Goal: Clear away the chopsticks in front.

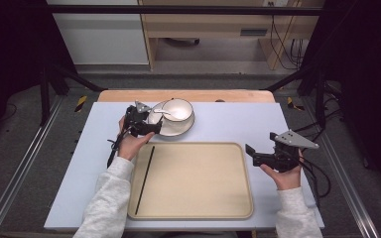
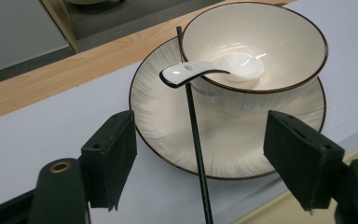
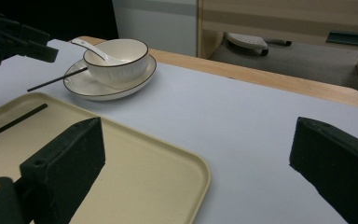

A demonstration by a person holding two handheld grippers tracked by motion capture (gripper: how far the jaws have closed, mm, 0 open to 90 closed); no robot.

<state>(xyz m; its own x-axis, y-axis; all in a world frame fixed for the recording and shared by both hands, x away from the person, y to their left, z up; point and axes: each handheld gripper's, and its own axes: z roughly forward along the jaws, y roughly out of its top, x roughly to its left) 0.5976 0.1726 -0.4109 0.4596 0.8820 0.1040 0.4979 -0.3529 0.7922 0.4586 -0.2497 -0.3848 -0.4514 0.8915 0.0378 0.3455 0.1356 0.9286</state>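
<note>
Because the tray (image 1: pixel 198 198) takes up the near middle of the table (image 1: pixel 69 198), I read everything else from it: it is bare except for one black chopstick (image 1: pixel 145 179) lying along its left side, which suggests a place setting being gathered onto it piece by piece. Just beyond the tray's far left corner sits the saucer (image 2: pixel 168 126) with the bowl (image 2: pixel 279 42) on it, and a white spoon (image 2: pixel 205 69) rests in the bowl with its handle over the rim, out of my way. Leaning on the saucer's rim is the second chopstick (image 2: pixel 196 135), its lower end running down toward the tray, so the raised part gives me room to get jaws around it. My left gripper (image 2: pixel 200 158), beyond the tray's far left corner, has its jaws spread wide with that chopstick between them, neither pad touching it, so nothing is gripped yet. My right gripper (image 1: pixel 250 151) hovers off the tray's right edge, jaws wide apart and holding nothing, kept clear, I judge, until needed
</note>
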